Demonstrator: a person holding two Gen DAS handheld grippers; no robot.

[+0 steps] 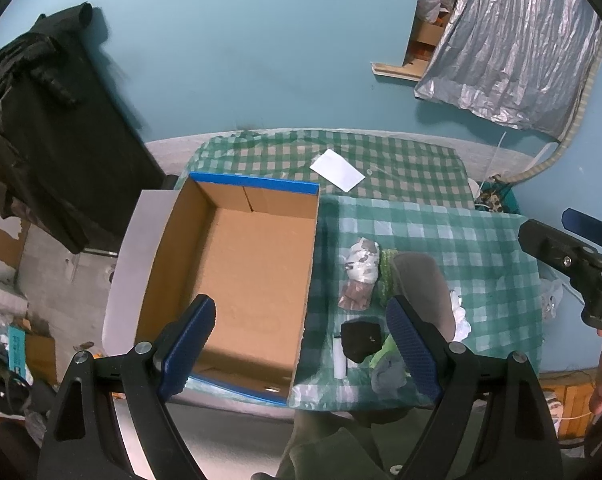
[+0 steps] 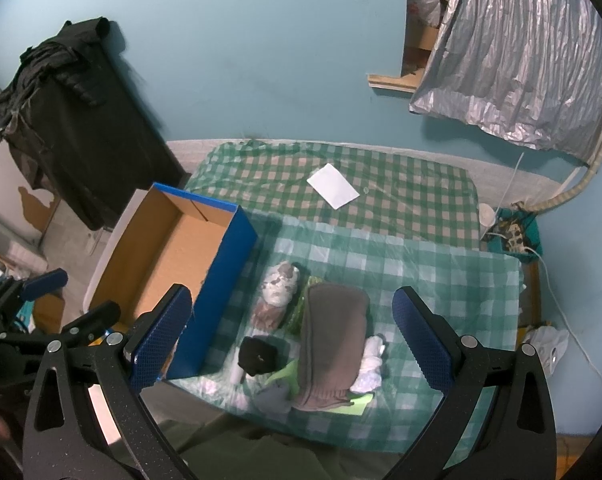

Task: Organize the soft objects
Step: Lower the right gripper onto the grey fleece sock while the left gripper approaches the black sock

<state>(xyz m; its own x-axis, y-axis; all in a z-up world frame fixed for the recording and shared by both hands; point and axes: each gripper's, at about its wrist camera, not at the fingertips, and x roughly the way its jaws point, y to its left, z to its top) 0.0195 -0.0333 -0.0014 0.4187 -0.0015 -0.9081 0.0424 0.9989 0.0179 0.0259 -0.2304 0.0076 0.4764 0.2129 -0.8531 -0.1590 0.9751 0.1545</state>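
An empty cardboard box with blue edges (image 1: 245,264) (image 2: 169,256) stands at the left of a green checked table (image 1: 461,240) (image 2: 441,280). Beside it lies a pile of soft things: a folded brown cloth (image 2: 333,340) (image 1: 421,280), a white and brown patterned bundle (image 2: 279,288) (image 1: 361,268), a black item (image 2: 259,356) (image 1: 359,338), a grey item (image 2: 275,396), white cloth (image 2: 371,364) and a lime green piece (image 2: 287,376). My left gripper (image 1: 301,344) is open and empty above the box's near edge. My right gripper (image 2: 291,332) is open and empty above the pile.
A white sheet of paper (image 1: 337,169) (image 2: 333,186) lies on the far part of the table. A black bin draped in dark clothes (image 1: 53,132) (image 2: 73,112) stands at the left. A silver cover (image 2: 521,48) hangs on the blue wall.
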